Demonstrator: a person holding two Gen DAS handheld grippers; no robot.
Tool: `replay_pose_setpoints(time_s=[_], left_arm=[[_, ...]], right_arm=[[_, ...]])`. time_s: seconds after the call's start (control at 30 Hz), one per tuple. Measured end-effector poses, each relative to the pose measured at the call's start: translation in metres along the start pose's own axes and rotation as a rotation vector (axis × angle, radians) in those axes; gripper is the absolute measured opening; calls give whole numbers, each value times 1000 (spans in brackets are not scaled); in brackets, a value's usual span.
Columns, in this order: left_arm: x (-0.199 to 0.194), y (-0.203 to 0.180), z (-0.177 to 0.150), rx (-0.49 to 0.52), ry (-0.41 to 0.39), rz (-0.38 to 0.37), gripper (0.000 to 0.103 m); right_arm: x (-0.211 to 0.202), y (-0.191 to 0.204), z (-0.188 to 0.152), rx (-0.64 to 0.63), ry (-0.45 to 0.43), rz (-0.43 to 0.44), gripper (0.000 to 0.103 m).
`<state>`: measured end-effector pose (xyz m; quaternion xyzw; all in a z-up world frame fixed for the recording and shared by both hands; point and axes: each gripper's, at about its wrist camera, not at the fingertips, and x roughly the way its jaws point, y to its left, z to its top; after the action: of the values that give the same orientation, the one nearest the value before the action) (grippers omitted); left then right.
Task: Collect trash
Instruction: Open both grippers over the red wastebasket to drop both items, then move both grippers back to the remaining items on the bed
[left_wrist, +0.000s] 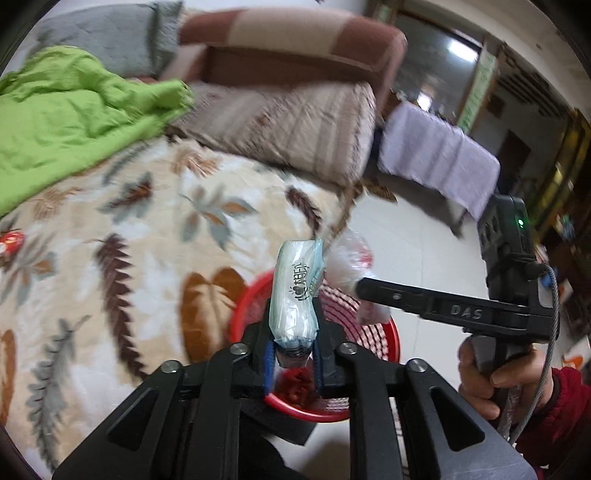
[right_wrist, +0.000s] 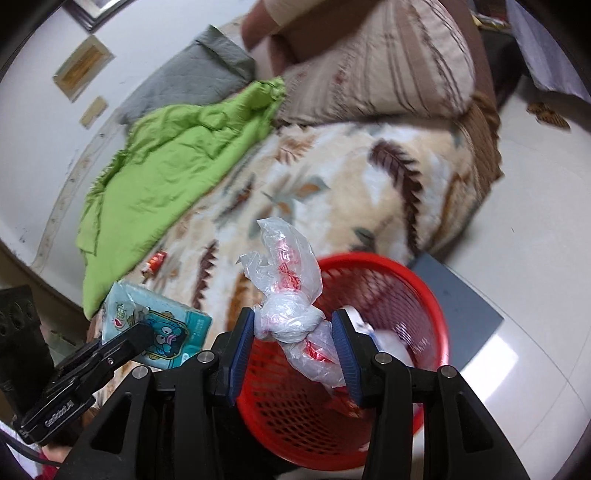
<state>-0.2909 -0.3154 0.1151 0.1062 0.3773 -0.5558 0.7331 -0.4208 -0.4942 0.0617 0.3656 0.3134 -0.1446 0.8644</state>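
Tongs (left_wrist: 293, 354): tissue pack (left_wrist: 297, 291); right tongs (right_wrist: 300, 345): "DAS"; plastic bag (right_wrist: 291, 295)

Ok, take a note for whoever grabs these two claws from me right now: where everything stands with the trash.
Left claw: shut on the tissue pack, held over the red basket.
Right claw: knotted plastic bag between its pads, also above the basket.
Done: both items lifted off the bed; some white trash already lies in the basket.
Left: drop both in, then fetch the small red wrapper on the leaf-print blanket.
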Motion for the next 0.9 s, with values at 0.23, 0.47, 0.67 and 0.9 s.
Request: replay_pose_setpoints(time_s=[0.23, 0.47, 0.67, 0.9], left_arm=[[-9, 3, 1, -25, -17, 17, 53], [-39, 37, -2, -91, -69, 109, 63], [-76, 88, -18, -190, -101, 215, 64], [-127, 163, -48, -357, -147, 354, 65]], right_arm=[[-1, 3, 4, -37, -18, -36, 56], [7, 38, 9, -123, -13, 22, 56], [38, 83, -1, -214, 61, 79, 57], [72, 149, -6, -337, 114, 158, 57]])
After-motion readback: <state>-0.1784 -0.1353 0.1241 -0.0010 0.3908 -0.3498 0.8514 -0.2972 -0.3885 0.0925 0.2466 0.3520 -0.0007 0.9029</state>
